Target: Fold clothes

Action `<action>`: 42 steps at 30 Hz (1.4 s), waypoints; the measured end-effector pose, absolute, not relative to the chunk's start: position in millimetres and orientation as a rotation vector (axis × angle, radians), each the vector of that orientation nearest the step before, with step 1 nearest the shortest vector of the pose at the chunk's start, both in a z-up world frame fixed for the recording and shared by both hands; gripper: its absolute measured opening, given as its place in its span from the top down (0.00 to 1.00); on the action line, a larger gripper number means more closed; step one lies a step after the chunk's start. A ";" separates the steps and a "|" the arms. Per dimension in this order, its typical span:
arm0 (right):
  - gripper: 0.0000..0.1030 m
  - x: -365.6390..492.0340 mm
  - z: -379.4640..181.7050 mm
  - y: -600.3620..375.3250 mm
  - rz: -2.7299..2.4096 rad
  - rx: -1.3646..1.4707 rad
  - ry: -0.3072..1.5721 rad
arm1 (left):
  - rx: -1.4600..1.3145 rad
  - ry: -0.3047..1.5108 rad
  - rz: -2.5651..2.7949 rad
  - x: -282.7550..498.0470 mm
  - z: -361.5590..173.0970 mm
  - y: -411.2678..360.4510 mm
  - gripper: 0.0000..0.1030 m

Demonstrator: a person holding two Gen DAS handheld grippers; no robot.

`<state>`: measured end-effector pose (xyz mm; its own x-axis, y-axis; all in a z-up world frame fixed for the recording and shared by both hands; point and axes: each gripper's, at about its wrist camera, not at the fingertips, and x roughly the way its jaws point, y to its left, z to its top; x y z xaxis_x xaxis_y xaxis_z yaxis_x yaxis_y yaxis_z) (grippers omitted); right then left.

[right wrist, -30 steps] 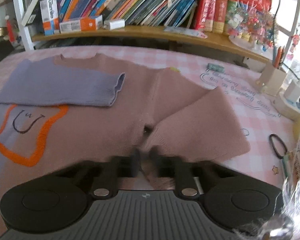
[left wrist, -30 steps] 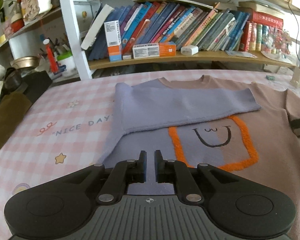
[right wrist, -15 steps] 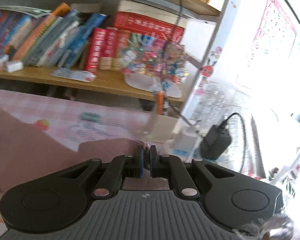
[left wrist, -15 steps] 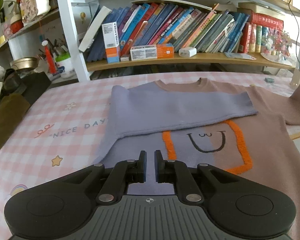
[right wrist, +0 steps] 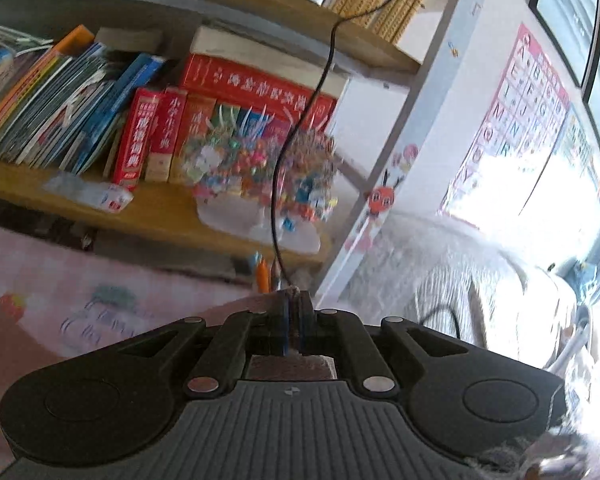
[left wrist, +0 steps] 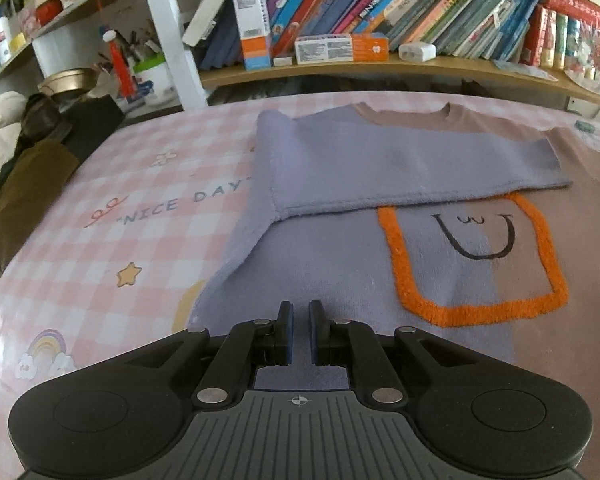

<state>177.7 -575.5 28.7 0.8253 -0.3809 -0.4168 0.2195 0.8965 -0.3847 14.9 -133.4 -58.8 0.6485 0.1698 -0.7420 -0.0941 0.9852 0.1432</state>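
Observation:
A half lilac, half brown sweater (left wrist: 380, 264) with an orange-outlined smiley lies flat on the pink checked tablecloth (left wrist: 100, 240). Its lilac sleeve (left wrist: 400, 168) is folded across the chest. My left gripper (left wrist: 299, 308) hovers low over the lilac hem, jaws a narrow gap apart, holding nothing. My right gripper (right wrist: 294, 300) is shut on the brown sleeve (right wrist: 260, 304), lifted and pointing up toward the shelf and wall. Brown fabric shows between and below its fingers.
A bookshelf (left wrist: 380, 68) full of books runs along the table's far edge. Dark clothes (left wrist: 32, 168) are piled off the left side. In the right wrist view a pen holder (right wrist: 264, 276), a black cable (right wrist: 276, 200) and a colourful ornament (right wrist: 260, 168) stand near the wall.
My right gripper closed on the brown sleeve and lifted it, swinging its view from the table up to the shelf and wall. The brown sleeve has left the left wrist view.

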 end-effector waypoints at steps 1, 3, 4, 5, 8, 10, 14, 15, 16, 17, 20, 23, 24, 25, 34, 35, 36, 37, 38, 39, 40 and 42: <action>0.97 182.3 30.3 -575.1 -0.328 -0.340 0.498 | 0.095 0.853 0.143 16.2 -59.3 -135.9 0.90; 0.97 189.1 34.1 -576.6 -0.341 -0.343 0.483 | 0.096 0.854 0.127 18.7 -60.4 -140.7 0.90; 0.97 192.2 35.9 -579.0 -0.346 -0.338 0.485 | 0.097 0.854 0.119 20.0 -60.9 -143.2 0.90; 0.96 195.1 36.8 -581.2 -0.348 -0.331 0.494 | 0.101 0.854 0.118 20.7 -61.4 -145.4 0.90; 0.96 193.7 32.8 -584.8 -0.322 -0.308 0.559 | 0.105 0.852 0.117 22.1 -61.6 -149.2 0.90; 0.93 185.7 29.7 -585.0 -0.299 -0.294 0.579 | 0.099 0.849 0.121 22.3 -60.0 -148.2 0.90; 0.55 169.7 23.4 -585.2 -0.254 -0.266 0.619 | 0.080 0.819 0.151 21.1 -51.1 -139.7 0.90; 0.57 163.8 22.7 -583.1 -0.236 -0.255 0.625 | 0.076 0.808 0.160 20.5 -48.0 -136.8 0.90; 0.57 153.1 24.1 -575.6 -0.200 -0.235 0.622 | 0.072 0.798 0.170 20.3 -45.5 -133.9 0.90; 0.57 141.6 24.4 -566.8 -0.157 -0.217 0.625 | 0.068 0.789 0.179 20.1 -43.1 -131.0 0.90; 0.58 103.8 12.5 -532.5 0.023 -0.163 0.696 | 0.066 0.782 0.178 21.9 -42.7 -121.8 0.74; 0.59 69.3 -9.0 -494.8 0.156 -0.096 0.797 | 0.064 0.774 0.176 23.6 -42.3 -112.5 0.71; 0.59 60.6 -15.5 -483.9 0.175 -0.081 0.819 | 0.063 0.772 0.175 24.2 -42.2 -109.4 0.71; 0.59 52.4 -21.2 -473.9 0.188 -0.064 0.839 | 0.063 0.769 0.175 24.8 -42.1 -106.3 0.70; 0.60 25.1 -34.3 -441.4 0.140 0.012 0.886 | 0.040 0.780 0.128 29.8 -48.8 -85.5 0.70; 0.62 23.3 -34.9 -439.1 0.133 0.015 0.888 | 0.026 0.785 0.124 30.8 -49.8 -82.5 0.70; 0.66 21.6 -35.5 -436.9 0.125 0.018 0.890 | 0.012 0.791 0.120 31.8 -50.9 -79.4 0.70; 0.69 19.9 -36.1 -434.7 0.117 0.021 0.892 | -0.007 0.795 0.115 33.1 -51.6 -77.0 0.70; 0.70 18.2 -36.8 -432.5 0.110 0.024 0.893 | -0.028 0.802 0.111 34.7 -52.1 -75.1 0.70; 0.74 16.5 -37.4 -430.2 0.102 0.027 0.895 | -0.044 0.809 0.099 36.8 -53.2 -74.5 0.70; 0.75 14.8 -38.0 -428.0 0.095 0.031 0.897 | -0.060 0.816 0.087 38.9 -54.3 -74.0 0.70; 0.78 11.3 -39.2 -423.6 0.079 0.037 0.900 | -0.058 0.827 0.070 41.6 -57.0 -76.5 0.70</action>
